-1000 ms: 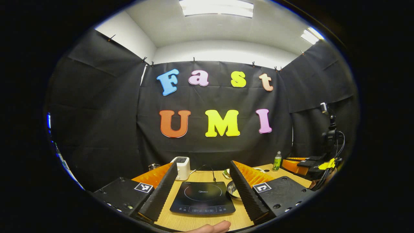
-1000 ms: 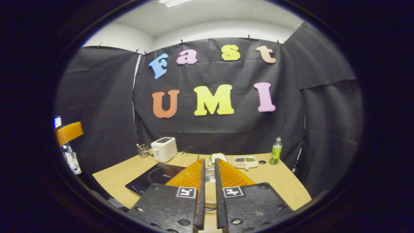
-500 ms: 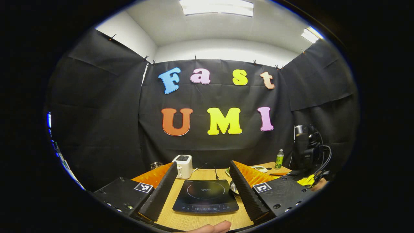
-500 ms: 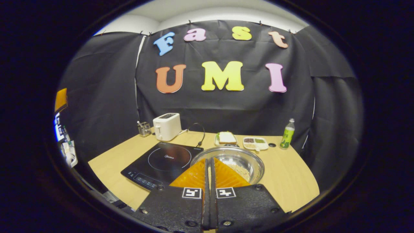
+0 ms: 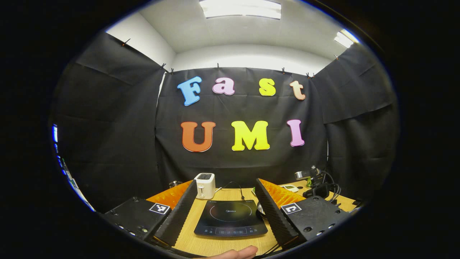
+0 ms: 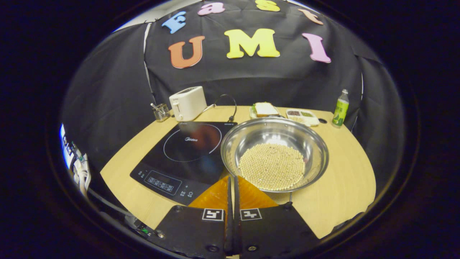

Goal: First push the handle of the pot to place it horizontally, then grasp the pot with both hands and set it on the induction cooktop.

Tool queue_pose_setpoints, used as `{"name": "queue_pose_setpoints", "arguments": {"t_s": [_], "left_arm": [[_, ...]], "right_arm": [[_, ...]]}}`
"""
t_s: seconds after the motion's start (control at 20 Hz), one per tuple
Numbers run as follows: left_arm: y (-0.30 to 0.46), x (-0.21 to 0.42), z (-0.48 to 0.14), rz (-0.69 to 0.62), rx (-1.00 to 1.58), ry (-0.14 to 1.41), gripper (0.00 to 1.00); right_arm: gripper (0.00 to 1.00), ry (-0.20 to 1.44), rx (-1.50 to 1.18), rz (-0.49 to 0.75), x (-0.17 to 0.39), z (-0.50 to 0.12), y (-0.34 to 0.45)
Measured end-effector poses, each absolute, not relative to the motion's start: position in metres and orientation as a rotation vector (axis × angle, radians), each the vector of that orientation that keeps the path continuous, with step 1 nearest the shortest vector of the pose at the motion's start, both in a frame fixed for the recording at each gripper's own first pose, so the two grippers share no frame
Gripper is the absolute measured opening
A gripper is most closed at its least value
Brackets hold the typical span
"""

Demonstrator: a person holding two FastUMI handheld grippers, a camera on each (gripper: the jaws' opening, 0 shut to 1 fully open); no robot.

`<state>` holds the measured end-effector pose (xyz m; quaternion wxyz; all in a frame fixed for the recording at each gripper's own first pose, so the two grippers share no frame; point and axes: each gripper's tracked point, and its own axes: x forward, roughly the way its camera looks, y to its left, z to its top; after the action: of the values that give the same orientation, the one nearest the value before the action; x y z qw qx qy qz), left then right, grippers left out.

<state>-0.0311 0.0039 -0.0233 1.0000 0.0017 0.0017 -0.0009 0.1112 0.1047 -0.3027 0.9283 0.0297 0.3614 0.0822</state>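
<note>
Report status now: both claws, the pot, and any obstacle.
Left claw open above black induction cooktop. Right claw shut, empty, at near rim of round steel pot of pale beans. Pot on table beside cooktop. No obstacle between.

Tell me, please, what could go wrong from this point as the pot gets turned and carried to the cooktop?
The pot holds a heap of loose beans; a sharp push on its handle or a tilted lift could spill them. The pot sits close beside the induction cooktop, so a push might knock its rim against it. The right gripper is shut and the left gripper hangs open off by the cooktop, so a two-handed grasp isn't ready.
</note>
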Motion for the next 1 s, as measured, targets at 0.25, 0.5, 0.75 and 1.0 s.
{"name": "queue_pose_setpoints", "arguments": {"t_s": [0.25,0.5,0.75,1.0], "left_arm": [[0.001,-0.040,-0.013,-0.016,0.005,-0.030,0.96],[-0.001,-0.041,-0.015,-0.017,-0.005,-0.027,0.96],[0.000,-0.043,-0.015,-0.012,-0.008,-0.025,0.96],[-0.004,-0.043,-0.015,-0.015,-0.013,-0.029,0.96]], "right_arm": [[0.01,0.827,0.086,0.141,0.115,-0.336,0.100],[0.04,0.810,0.063,0.117,0.116,-0.334,0.093],[0.00,0.826,0.022,0.110,0.109,-0.335,0.082],[0.04,0.839,-0.028,0.100,0.101,-0.334,0.066]]}}
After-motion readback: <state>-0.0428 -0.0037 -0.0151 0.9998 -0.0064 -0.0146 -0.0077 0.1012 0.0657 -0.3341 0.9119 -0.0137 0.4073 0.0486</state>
